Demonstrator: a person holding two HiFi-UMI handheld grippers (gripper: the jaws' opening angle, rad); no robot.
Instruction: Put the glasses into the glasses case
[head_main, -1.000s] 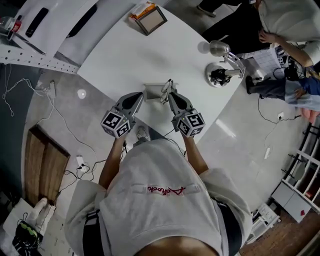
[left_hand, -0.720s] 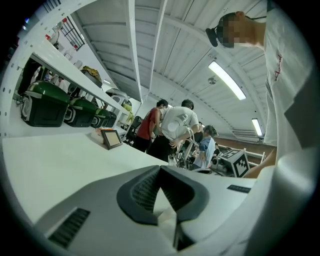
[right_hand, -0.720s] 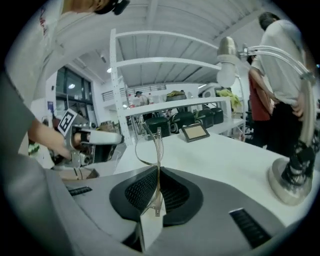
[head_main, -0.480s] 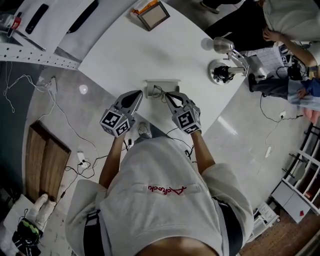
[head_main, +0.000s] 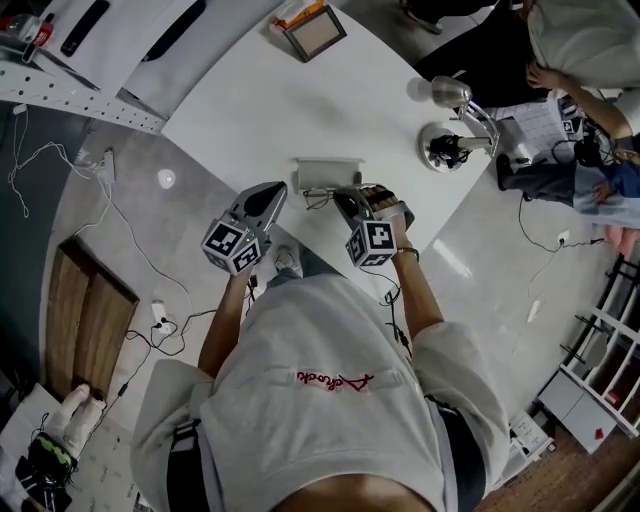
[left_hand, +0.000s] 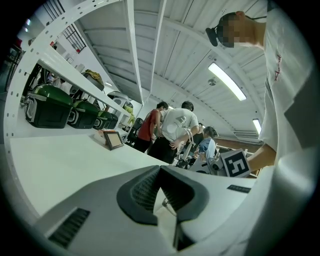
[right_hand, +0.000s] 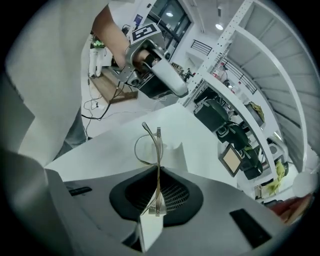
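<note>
Metal wire-rimmed glasses (right_hand: 158, 150) between ribbed black pads (right_hand: 175, 192) of right tongs (right_hand: 158, 175)

Right gripper (head_main: 347, 202) tilts down, fingers pinching glasses (right_hand: 158, 160); left gripper (head_main: 270, 192) level, fingers together

White table (head_main: 250, 110) carries a glasses case (head_main: 328, 173), a lamp (head_main: 447, 142) (at its edge), a small frame (head_main: 312, 32)

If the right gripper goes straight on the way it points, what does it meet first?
Likely the glasses case, right beyond the glasses pinched in the right gripper; the glasses would touch it first. Depth is unclear.
</note>
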